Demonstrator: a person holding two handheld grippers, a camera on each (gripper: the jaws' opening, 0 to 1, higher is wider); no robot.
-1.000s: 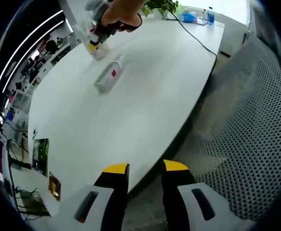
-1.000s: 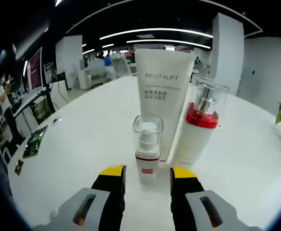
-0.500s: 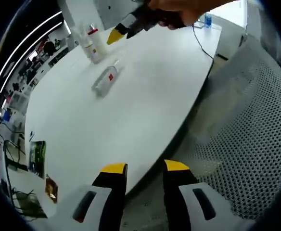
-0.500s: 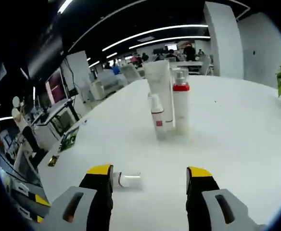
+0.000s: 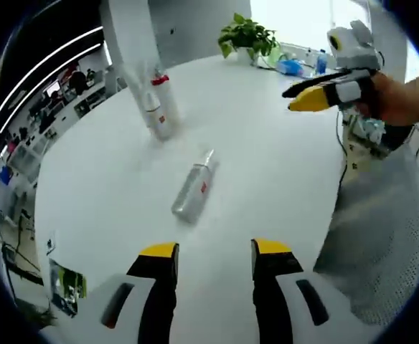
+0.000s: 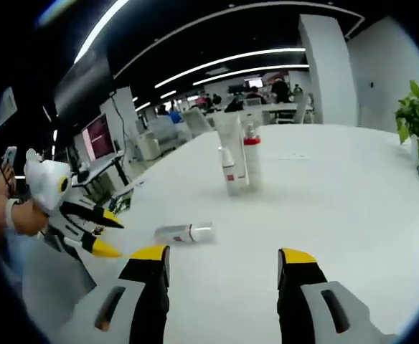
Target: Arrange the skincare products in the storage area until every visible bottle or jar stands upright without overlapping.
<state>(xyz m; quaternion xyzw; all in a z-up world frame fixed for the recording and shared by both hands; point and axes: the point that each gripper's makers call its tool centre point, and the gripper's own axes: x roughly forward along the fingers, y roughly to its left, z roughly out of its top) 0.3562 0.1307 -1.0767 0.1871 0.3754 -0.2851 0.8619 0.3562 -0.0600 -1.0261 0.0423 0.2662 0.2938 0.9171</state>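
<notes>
A clear bottle (image 5: 193,188) with a red label lies on its side on the white table (image 5: 267,165); in the right gripper view this lying bottle (image 6: 184,233) is just ahead and to the left. Farther back stand a white tube (image 6: 232,135), a red-collared pump bottle (image 6: 252,161) and a small bottle (image 6: 229,172), close together and upright. The same group (image 5: 159,107) appears in the left gripper view. My left gripper (image 5: 215,251) is open and empty, short of the lying bottle. My right gripper (image 6: 222,255) is open and empty, well back from the group.
A potted plant (image 5: 249,32) and blue items (image 5: 292,66) sit at the table's far edge. The right gripper (image 5: 303,95), held by a hand (image 5: 403,100), hangs over the table's right edge. The left gripper (image 6: 109,233) shows at the left, open. Desks and screens lie behind.
My right gripper has drawn back from the standing small bottle, wide open now. The left gripper has come forward over the table toward the lying bottle.
</notes>
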